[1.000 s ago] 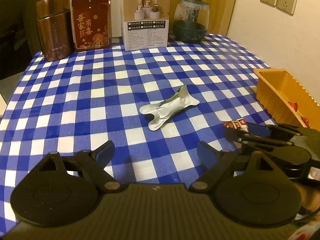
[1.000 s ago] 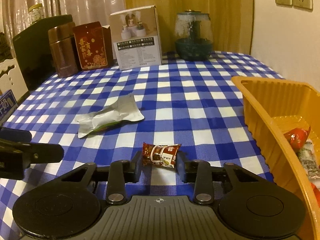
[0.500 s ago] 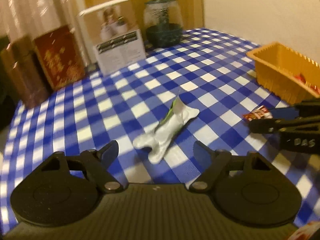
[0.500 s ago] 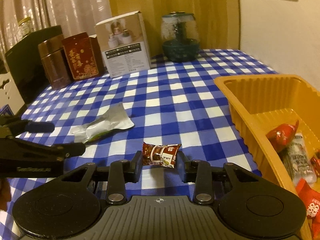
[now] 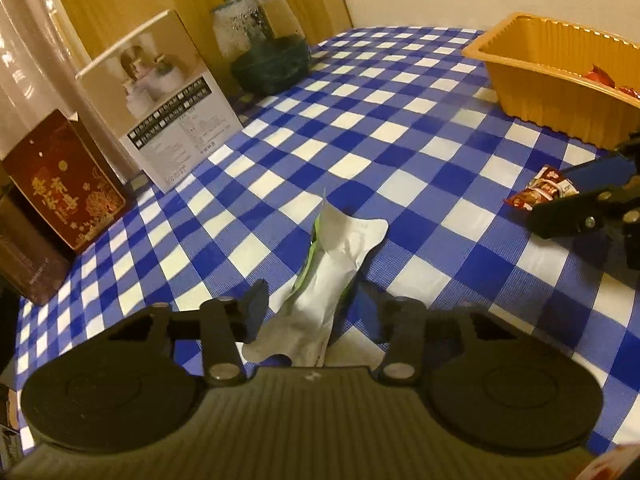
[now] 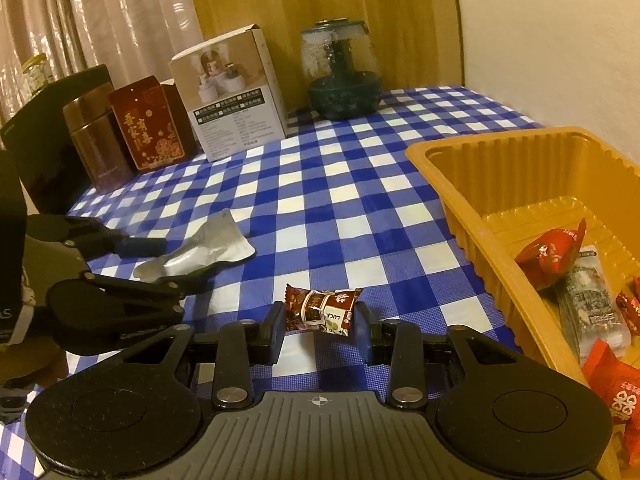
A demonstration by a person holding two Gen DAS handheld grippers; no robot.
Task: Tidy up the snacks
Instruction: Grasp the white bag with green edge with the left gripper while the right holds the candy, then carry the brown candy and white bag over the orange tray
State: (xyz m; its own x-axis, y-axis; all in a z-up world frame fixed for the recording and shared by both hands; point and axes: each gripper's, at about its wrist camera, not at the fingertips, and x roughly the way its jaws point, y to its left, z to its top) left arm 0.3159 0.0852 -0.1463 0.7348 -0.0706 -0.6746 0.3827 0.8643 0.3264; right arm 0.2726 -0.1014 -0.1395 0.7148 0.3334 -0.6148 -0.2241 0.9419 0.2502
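A crumpled white and green snack packet (image 5: 340, 240) lies on the blue checked tablecloth (image 5: 400, 152). My left gripper (image 5: 310, 308) straddles its near end; the jaws are closing, the pads close beside the packet's sides without clearly pressing. In the right wrist view the same packet (image 6: 216, 244) lies between the left gripper's (image 6: 168, 266) fingers. My right gripper (image 6: 320, 320) is shut on a brown wrapped candy (image 6: 322, 310), held just above the cloth, left of the orange tray (image 6: 460, 168). That candy (image 5: 542, 190) also shows at the right of the left wrist view.
The orange tray (image 5: 540, 92) holds red candies (image 6: 552, 256) and a clear wrapped snack (image 6: 592, 300). Along the table's far edge stand a brown tin (image 6: 96, 144), a red box (image 6: 148, 132), a white carton (image 6: 236, 100) and a glass jar (image 6: 344, 76).
My left gripper moved forward and down over the packet, rolled, and narrowed its jaws around it. The right gripper kept its hold on the candy and shifted slightly toward the tray.
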